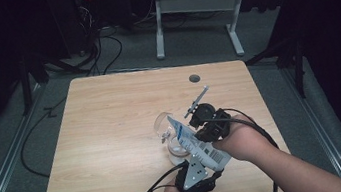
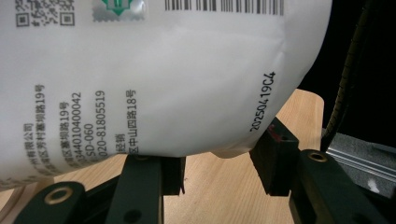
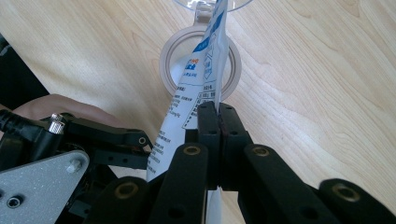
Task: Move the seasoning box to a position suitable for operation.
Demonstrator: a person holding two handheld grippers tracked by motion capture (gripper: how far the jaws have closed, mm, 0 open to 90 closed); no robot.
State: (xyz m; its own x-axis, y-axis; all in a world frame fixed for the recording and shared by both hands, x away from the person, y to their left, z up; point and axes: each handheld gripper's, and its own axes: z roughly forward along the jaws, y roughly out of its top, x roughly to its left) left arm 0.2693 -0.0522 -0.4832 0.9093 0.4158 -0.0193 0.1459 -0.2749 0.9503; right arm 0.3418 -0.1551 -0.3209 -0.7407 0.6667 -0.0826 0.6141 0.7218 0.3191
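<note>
A white pouch with blue print (image 1: 195, 145) is tilted over the table, top end down toward a clear jar (image 1: 176, 149). In the right gripper view my right gripper (image 3: 218, 109) is shut flat on the pouch (image 3: 196, 93) just behind its top, which points into the jar's round mouth (image 3: 170, 51). The jar's clear lid (image 1: 162, 122) hangs open at the far side. My left gripper (image 2: 219, 158) holds the pouch's fat bottom end (image 2: 163, 84) with jaws half apart, one pad against its corner. What comes out of the pouch is hidden.
The light wooden table (image 1: 113, 134) has bare wood to the left and behind the jar, and a round cable hole (image 1: 194, 78) near its far edge. Both forearms come in over the near edge. A white desk frame (image 1: 159, 27) and cables stand on the floor beyond.
</note>
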